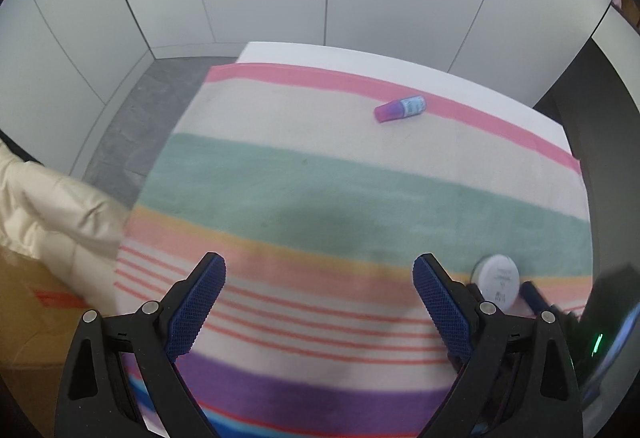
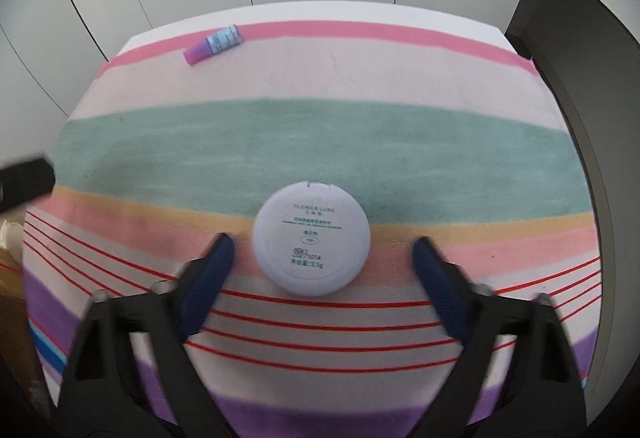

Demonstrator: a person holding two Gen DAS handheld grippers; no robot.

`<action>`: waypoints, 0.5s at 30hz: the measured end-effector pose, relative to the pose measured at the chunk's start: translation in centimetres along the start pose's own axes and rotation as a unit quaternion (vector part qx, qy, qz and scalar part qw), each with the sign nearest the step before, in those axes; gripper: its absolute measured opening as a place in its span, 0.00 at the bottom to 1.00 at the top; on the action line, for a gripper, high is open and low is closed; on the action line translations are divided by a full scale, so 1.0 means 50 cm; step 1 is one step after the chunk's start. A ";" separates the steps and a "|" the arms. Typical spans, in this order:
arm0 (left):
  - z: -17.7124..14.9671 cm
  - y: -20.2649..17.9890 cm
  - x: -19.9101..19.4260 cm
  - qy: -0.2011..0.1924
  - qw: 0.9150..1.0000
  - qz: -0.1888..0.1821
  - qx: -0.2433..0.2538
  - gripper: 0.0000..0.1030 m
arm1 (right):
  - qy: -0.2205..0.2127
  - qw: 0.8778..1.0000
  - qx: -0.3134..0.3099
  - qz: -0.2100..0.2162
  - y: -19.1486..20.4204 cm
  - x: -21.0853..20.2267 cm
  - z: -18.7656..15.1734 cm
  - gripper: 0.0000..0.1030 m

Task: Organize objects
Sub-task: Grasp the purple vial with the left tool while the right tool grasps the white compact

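Fingers of the right gripper [image 2: 322, 248] stand wide apart with nothing between their blue pads [image 2: 208, 278], and the round white compact [image 2: 311, 240] lies flat on the striped cloth [image 2: 320, 142] between them, a little nearer the left fingertip, with a clear gap on each side. Its face carries printed lettering, and a small notch shows at its far edge. Well beyond the fingertips and off to the left, a small pink and purple tube [image 2: 213, 43] with a pale blue label lies on its side beside the cloth's pink band, near the far edge of the white table [image 2: 320, 12]. The left gripper [image 1: 320, 270] is likewise spread open and holds nothing; only cloth lies between its fingers [image 1: 196, 306]. From its camera the compact [image 1: 498, 282] sits just outside the right fingertip, and the tube [image 1: 400, 108] lies far ahead, slightly right. A dark finger at the compact's right side is probably the right gripper's, though the blur there leaves it uncertain. Cream fabric [image 1: 52, 210] and a brown box [image 1: 28, 318] lie off to the left of the left finger.
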State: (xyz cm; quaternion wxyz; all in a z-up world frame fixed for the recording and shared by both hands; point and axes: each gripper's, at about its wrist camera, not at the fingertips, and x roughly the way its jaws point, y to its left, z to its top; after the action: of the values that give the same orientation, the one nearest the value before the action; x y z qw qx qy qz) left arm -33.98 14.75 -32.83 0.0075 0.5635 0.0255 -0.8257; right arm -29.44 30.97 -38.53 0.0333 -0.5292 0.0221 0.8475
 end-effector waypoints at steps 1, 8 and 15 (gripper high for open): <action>0.008 -0.007 0.007 0.001 1.000 -0.004 -0.001 0.93 | -0.009 1.000 -0.012 -0.006 0.004 -0.003 -0.002 0.60; 0.096 -0.078 0.074 0.004 0.999 -0.034 -0.036 0.93 | -0.024 1.000 0.000 -0.003 -0.029 -0.007 -0.012 0.58; 0.197 -0.122 0.175 0.021 0.991 0.020 -0.129 0.93 | -0.023 1.000 0.012 0.010 -0.068 -0.013 -0.014 0.58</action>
State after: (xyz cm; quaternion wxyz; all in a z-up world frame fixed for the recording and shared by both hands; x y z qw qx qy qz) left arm -46.62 20.50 -37.20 0.0966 0.5753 0.1208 -0.8032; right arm -28.23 34.30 -38.27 0.0317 -0.5087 0.0362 0.8596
